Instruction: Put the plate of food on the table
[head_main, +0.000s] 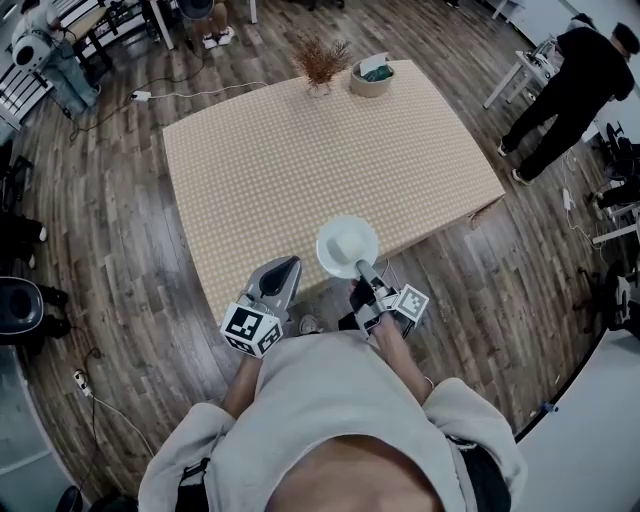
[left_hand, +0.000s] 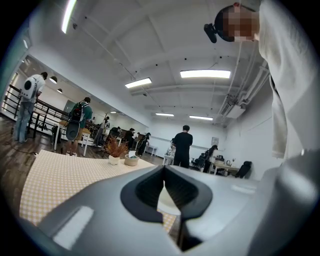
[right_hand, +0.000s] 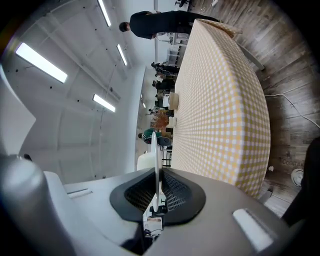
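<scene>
A white plate (head_main: 347, 246) hangs over the near edge of the table (head_main: 300, 150), which wears a yellow checked cloth. What lies on the plate looks pale and I cannot make it out. My right gripper (head_main: 366, 272) is shut on the plate's near rim. In the right gripper view the plate (right_hand: 158, 155) shows edge-on, pinched between the dark pads (right_hand: 175, 192), with the table (right_hand: 215, 100) beyond. My left gripper (head_main: 284, 264) sits just left of the plate, by the table edge. Its jaws (left_hand: 164, 169) meet at the tips and hold nothing.
A vase of dried plants (head_main: 320, 62) and a round basket (head_main: 371, 77) stand at the table's far edge. A person in black (head_main: 570, 90) stands off the far right corner. Cables (head_main: 190, 92) lie on the wood floor; desks and other people are further back.
</scene>
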